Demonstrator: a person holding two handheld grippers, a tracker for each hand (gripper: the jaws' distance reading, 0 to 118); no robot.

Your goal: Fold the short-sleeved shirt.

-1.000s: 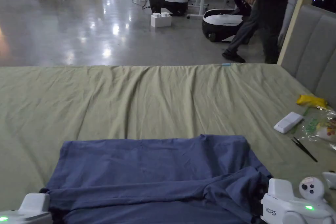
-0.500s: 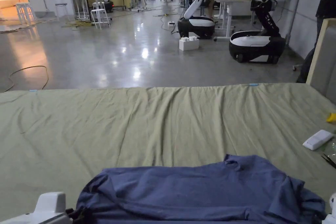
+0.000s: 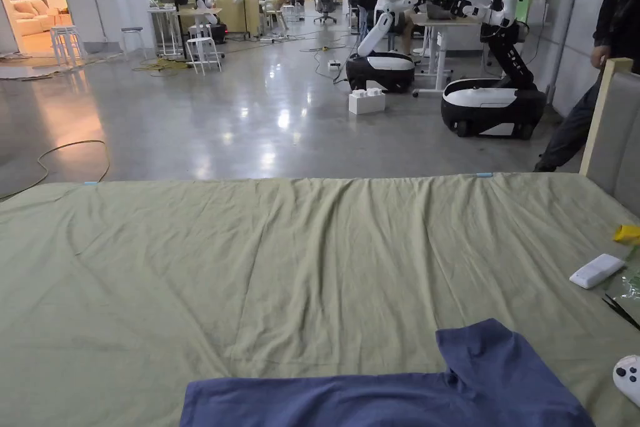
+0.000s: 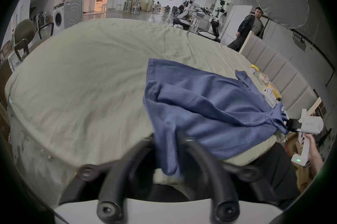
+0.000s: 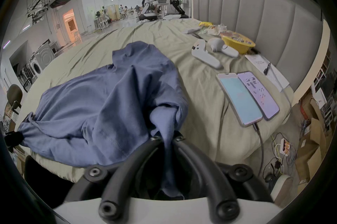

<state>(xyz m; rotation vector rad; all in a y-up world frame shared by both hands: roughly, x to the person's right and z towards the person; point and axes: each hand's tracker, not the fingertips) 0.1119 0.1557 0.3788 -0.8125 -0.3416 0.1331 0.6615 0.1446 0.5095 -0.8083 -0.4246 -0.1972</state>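
Gripper views: both grippers (image 4: 166, 138) (image 5: 168, 138) clamping shirt (image 5: 102, 100).

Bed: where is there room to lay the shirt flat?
Free: the wide sheet beyond and left of the shirt, up to the far edge. Crowded: the strip by the headboard, with phones, controllers, bowl and remote.
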